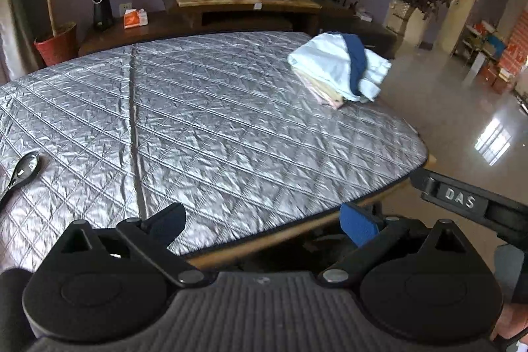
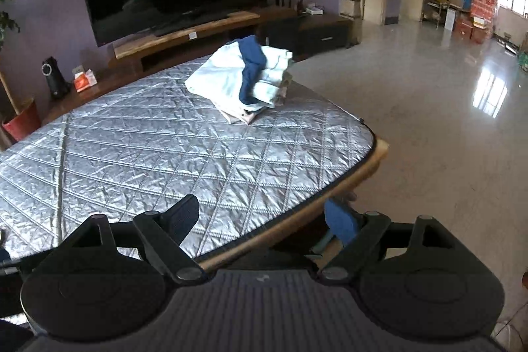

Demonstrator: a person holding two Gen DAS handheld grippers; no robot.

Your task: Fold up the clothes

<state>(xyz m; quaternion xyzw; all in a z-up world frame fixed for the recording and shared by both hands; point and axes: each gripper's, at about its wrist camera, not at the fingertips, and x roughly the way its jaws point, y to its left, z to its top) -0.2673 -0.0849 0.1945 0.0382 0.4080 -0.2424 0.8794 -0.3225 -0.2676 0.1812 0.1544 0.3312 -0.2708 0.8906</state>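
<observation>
- Both grippers empty over the near edge of the table (image 1: pixel 379 200), tilted down toward its silver quilted cover (image 1: pixel 231 121).
- Left gripper (image 1: pixel 264 226): fingers spread wide, nothing between them; blue pad (image 1: pixel 358 223) out past the table edge, dark pad (image 1: pixel 168 220) over the cover.
- Right gripper (image 2: pixel 264 220): fingers likewise released and wide, nothing held; part of its body also seen at the right edge of the left view.
- Clothes: one stack (image 2: pixel 244 81) at the far right corner of the table, well apart from both grippers. Pale blue piece on top, a navy piece (image 2: pixel 250 71) draped across it, cream and pink layers showing beneath at the near edge.
- Stack looks roughly folded already, but top layers sit loose and skewed, with the navy piece sliding toward the table edge.
- Likely step in hand: reach out again, either for another garment (none seen here) or to tidy the stack; cannot tell which.
- For tidying: approach low and level with the cover, one gripper on each side of the stack, fingers kept wide until cloth sits between the pads.
- Pinch only the top layer at a corner or hem, not the whole pile, to avoid dragging lower layers off the corner.
- Pull toward the table's middle rather than outward; floor right beside the stack.
- Thin, slippery-looking cloth on a shiny cover: firm clench, slow motion.
- Black spoon-like thing (image 1: pixel 23 170) at the left of the cover; best kept clear of any sweep.
</observation>
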